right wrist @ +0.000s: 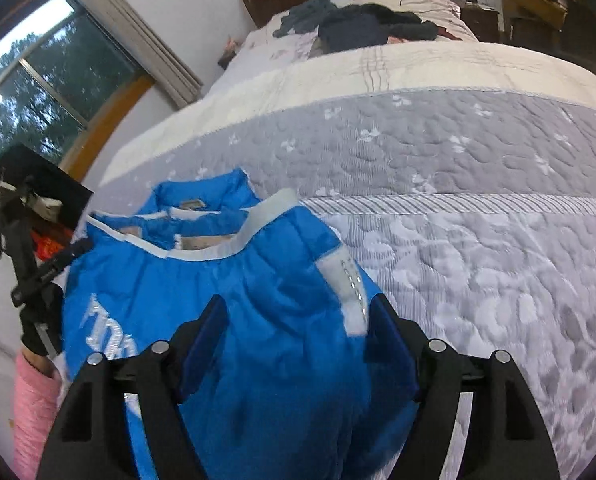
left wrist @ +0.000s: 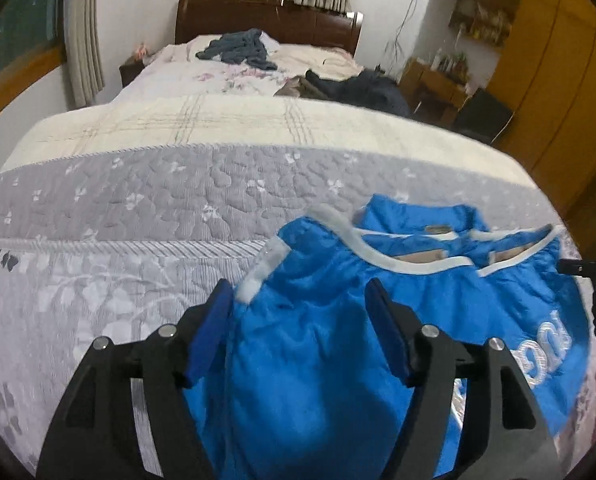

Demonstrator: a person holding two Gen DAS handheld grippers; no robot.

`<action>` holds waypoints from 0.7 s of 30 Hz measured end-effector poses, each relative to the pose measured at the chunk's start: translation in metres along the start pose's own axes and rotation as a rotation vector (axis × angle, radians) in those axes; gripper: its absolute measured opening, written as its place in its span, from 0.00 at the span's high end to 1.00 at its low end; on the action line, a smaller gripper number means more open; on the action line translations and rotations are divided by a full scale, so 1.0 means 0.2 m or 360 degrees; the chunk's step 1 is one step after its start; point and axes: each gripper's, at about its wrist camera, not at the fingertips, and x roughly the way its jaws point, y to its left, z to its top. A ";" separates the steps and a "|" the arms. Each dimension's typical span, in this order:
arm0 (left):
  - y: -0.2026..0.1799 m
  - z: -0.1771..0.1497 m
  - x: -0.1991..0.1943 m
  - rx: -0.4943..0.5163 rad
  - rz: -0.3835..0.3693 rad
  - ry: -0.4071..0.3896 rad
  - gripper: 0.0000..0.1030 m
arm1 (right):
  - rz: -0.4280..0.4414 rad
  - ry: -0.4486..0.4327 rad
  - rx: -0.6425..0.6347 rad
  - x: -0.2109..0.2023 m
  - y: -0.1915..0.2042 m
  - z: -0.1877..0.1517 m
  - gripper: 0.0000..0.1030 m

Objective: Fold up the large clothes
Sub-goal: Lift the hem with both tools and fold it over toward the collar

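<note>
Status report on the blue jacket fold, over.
Left gripper and right gripper open, over blue jacket. Jacket lies on grey quilt. Nothing in the way.

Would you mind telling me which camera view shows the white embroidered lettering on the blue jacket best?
The left wrist view: the white embroidered lettering on the blue jacket runs down its right side, mostly unobstructed, though blurred. In the right wrist view the lettering sits at the jacket's left edge, partly cut off by the right gripper.
</note>
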 end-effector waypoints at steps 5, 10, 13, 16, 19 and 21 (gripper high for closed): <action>-0.02 0.02 -0.01 -0.0010 -0.0002 -0.0025 0.83 | 0.0072 -0.0046 -0.0008 -0.01 0.02 0.01 0.82; 0.04 0.04 -0.08 -0.0141 -0.0060 -0.0136 0.86 | 0.0162 -0.0127 0.0108 -0.10 -0.04 0.01 0.88; 0.05 0.04 0.00 -0.0162 -0.0009 -0.0070 0.86 | 0.0107 -0.0071 0.0163 -0.03 -0.06 0.02 0.88; 0.09 0.02 0.12 -0.0225 0.0017 0.0060 0.83 | 0.0066 -0.0007 0.0202 0.04 -0.09 0.01 0.86; 0.15 0.01 0.17 -0.0320 -0.0011 0.0114 0.74 | 0.0094 0.0036 0.0280 0.10 -0.13 -0.01 0.84; 0.18 0.00 0.17 -0.0374 -0.0034 0.0126 0.68 | 0.0111 0.0039 0.0298 0.10 -0.14 -0.01 0.82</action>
